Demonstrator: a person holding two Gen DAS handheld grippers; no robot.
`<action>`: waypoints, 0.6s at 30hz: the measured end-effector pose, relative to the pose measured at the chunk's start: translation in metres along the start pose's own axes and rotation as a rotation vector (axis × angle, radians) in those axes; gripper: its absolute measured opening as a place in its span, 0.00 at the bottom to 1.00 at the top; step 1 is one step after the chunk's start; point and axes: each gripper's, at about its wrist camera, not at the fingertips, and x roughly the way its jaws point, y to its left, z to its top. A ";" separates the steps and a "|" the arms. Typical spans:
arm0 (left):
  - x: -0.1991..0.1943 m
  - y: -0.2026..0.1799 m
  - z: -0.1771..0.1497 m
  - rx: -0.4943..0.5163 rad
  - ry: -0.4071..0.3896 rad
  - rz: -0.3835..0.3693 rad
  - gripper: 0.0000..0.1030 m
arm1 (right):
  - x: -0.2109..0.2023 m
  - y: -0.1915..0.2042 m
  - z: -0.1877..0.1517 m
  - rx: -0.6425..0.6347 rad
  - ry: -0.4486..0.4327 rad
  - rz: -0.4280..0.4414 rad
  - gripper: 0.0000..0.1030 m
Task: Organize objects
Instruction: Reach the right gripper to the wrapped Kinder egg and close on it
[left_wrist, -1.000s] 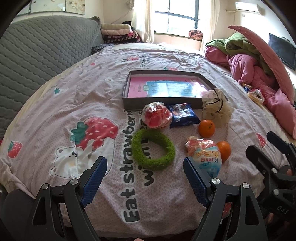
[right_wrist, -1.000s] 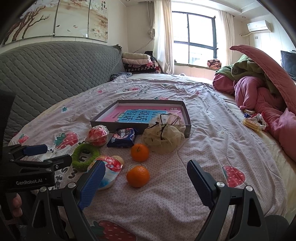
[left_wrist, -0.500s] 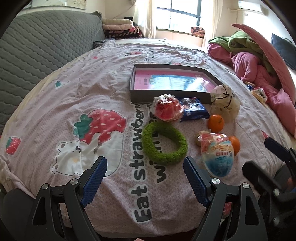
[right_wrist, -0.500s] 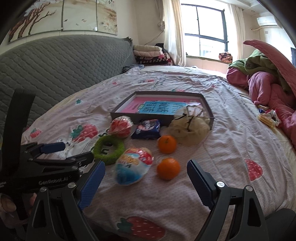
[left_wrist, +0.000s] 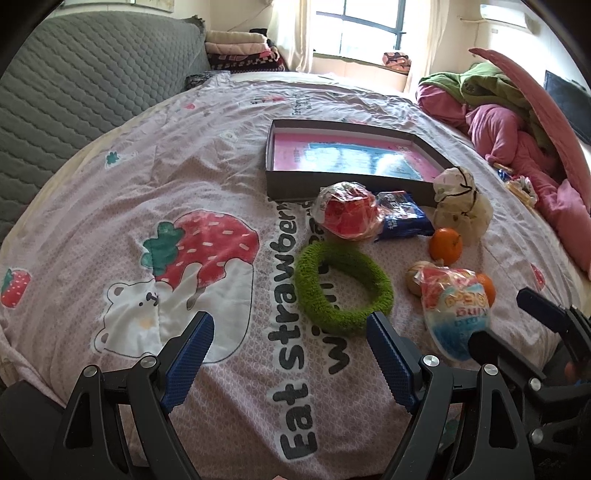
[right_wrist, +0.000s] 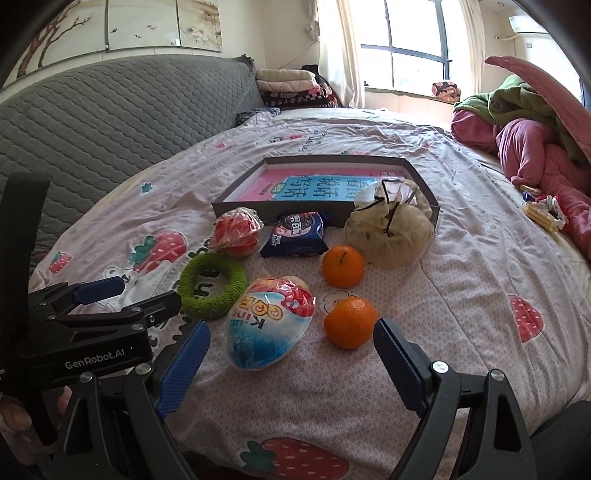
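Over the near edge of the bed, the left gripper hovers low, spread wide and empty, just short of the green ring. Beside it, the right gripper gapes empty near the snack bag and orange.

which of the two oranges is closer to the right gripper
The round orange with no visible stalk, beside the egg-shaped plastic snack pack, lies nearest the right hand-held gripper. The other orange, stalk up, sits farther back by the cream mesh bag.
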 end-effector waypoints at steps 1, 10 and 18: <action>0.001 0.001 0.001 -0.002 0.000 -0.005 0.83 | 0.003 0.001 0.000 0.000 0.006 -0.003 0.87; 0.022 0.005 0.011 -0.007 0.012 -0.005 0.83 | 0.019 0.010 0.002 -0.022 0.027 -0.020 0.85; 0.045 0.011 0.018 -0.008 0.052 0.000 0.83 | 0.032 0.022 0.002 -0.086 0.042 -0.041 0.70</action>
